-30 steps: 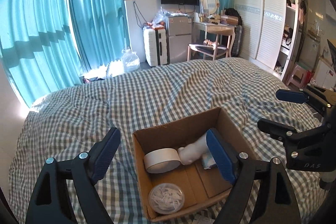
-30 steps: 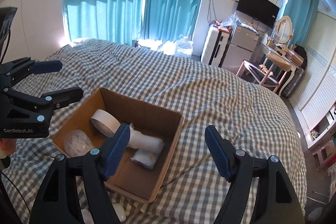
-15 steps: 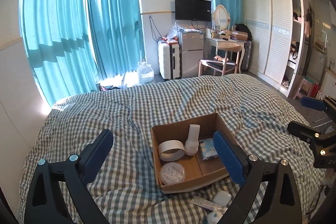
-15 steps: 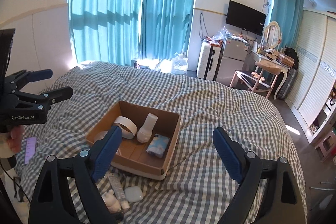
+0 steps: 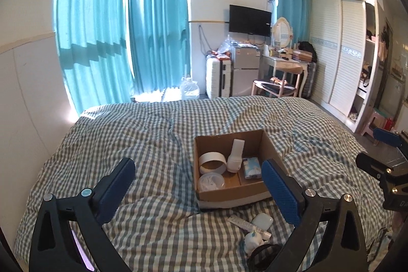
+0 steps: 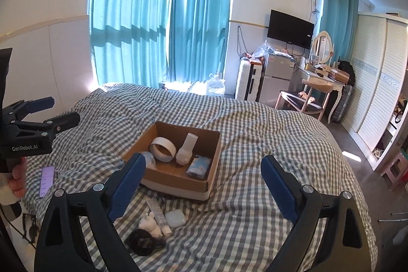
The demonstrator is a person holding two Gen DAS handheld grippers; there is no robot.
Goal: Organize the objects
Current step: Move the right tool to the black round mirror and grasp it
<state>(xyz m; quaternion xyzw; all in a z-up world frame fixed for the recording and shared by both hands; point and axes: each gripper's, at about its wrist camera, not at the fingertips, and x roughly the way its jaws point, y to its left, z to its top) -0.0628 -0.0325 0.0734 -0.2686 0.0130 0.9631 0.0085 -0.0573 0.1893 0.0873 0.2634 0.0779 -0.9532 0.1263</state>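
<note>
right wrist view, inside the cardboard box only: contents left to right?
Clear round container → tape roll → white bottle → blue tissue pack, all inside the cardboard box.

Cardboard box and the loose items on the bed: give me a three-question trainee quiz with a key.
1. True or false: the tape roll lies inside the box.
2. Which item lies outside the box? A) bottle B) tissue pack C) tube
3. Fill in: both the left gripper and the right gripper are ____.

Key: 1 true; 2 C; 3 open.
</note>
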